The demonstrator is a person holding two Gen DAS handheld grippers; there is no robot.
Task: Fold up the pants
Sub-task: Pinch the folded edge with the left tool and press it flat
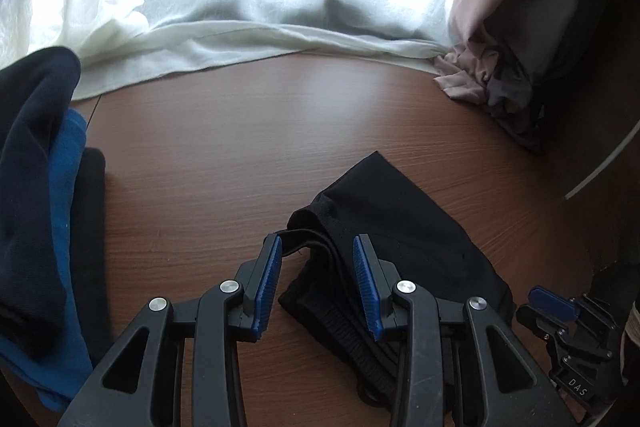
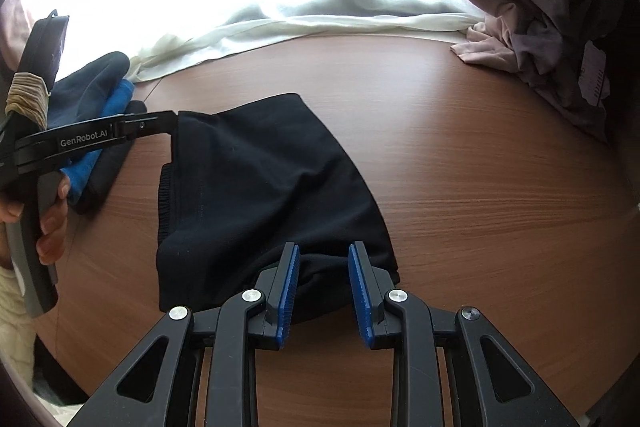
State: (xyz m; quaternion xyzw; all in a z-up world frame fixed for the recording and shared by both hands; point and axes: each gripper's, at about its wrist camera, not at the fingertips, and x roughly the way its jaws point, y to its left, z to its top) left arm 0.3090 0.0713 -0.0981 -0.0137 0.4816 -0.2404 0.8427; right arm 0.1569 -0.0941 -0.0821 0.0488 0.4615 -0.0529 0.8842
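Note:
The black pants [image 2: 260, 195] lie folded into a compact bundle on the brown wooden table [image 2: 460, 167]. In the left wrist view the pants [image 1: 400, 227] show their ribbed waistband and drawstring toward me. My left gripper [image 1: 318, 247] is open, its blue pads either side of the waistband edge, holding nothing. It also shows in the right wrist view [image 2: 160, 119] at the bundle's far left corner. My right gripper [image 2: 324, 255] is open over the bundle's near edge, empty. It also shows at the lower right of the left wrist view [image 1: 552, 303].
A pile of dark navy, blue and black clothes [image 1: 44, 207] lies at the table's left. White curtain fabric [image 1: 240, 39] drapes along the far edge below a bright window. Pinkish cloth [image 2: 532, 39] is heaped at the far right.

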